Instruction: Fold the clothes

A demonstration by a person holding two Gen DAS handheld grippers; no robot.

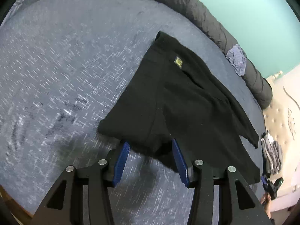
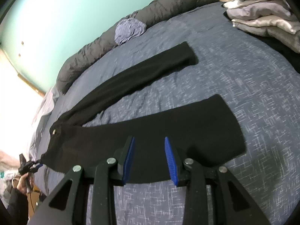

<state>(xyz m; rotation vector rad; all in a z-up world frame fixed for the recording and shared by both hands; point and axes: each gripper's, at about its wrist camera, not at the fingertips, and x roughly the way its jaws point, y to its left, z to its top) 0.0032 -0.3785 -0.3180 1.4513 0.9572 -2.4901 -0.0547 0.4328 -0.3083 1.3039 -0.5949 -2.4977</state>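
Observation:
A pair of black trousers [image 1: 180, 97] lies flat on the blue bedspread [image 1: 65, 75], with a small yellow label [image 1: 178, 61] near the waist. My left gripper [image 1: 150, 142] is open, its blue pads [image 1: 121, 163] on either side of the nearest waist corner. The right wrist view shows the two legs spread apart, the near leg [image 2: 187, 129] and the far leg [image 2: 142, 69]. Over the near leg's lower edge my right gripper [image 2: 149, 138] hangs open, holding nothing. The left gripper [image 2: 31, 166] shows far left at the waist end, held by a hand [image 2: 20, 183].
A rolled dark grey duvet [image 1: 206, 18] runs along the teal wall, with a crumpled blue cloth [image 1: 237, 59] on it. A stack of folded grey clothes [image 2: 266, 13] sits at the bed's far end near the tufted headboard [image 1: 277, 123].

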